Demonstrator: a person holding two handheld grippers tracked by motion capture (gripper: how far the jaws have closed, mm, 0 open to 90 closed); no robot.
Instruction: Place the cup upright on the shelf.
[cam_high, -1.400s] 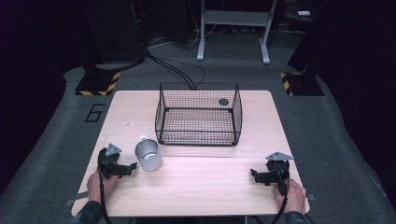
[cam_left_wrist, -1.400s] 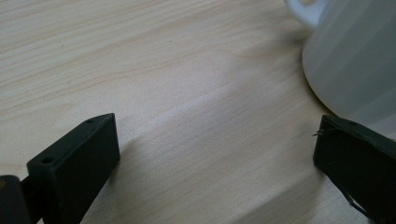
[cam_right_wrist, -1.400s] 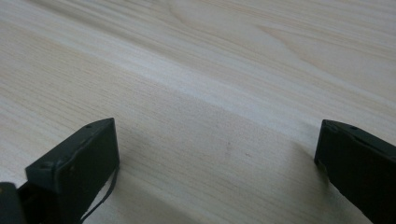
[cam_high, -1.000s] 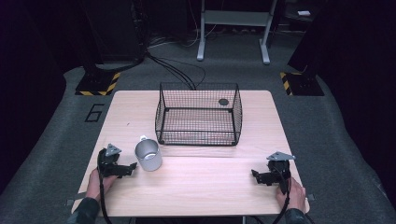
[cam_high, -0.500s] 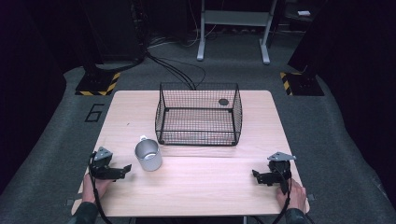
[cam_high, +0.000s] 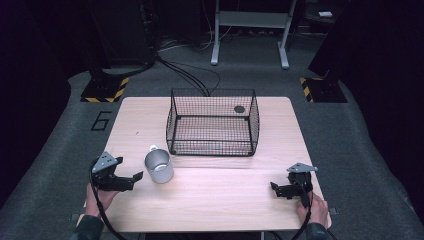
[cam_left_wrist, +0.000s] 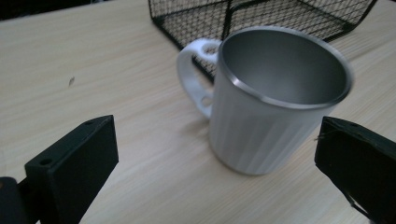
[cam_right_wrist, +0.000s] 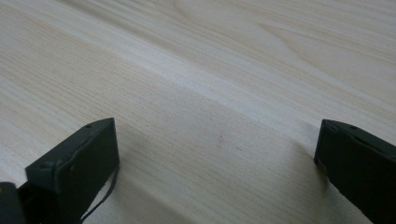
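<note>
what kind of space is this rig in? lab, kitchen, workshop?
Most likely a lab or test cell for recording, not a kitchen. A lone wooden table stands on grey carpet, hazard-striped stand bases flank it, and cables run across the floor behind.

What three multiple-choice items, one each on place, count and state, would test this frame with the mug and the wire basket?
1. Where does the metal mug stand?
A. inside the wire basket
B. on the table, in front of the wire basket's left corner
C. beside the right gripper

2. How many mugs are on the table?
A. one
B. two
C. three

3. How is the left gripper?
A. shut on the mug
B. open, close to the mug
C. lying in the basket

Answers: 1 B, the mug sits outside the wire basket. 2 A, the high view has a single mug. 3 B, the left gripper view has both jaws apart, the mug ahead.
</note>
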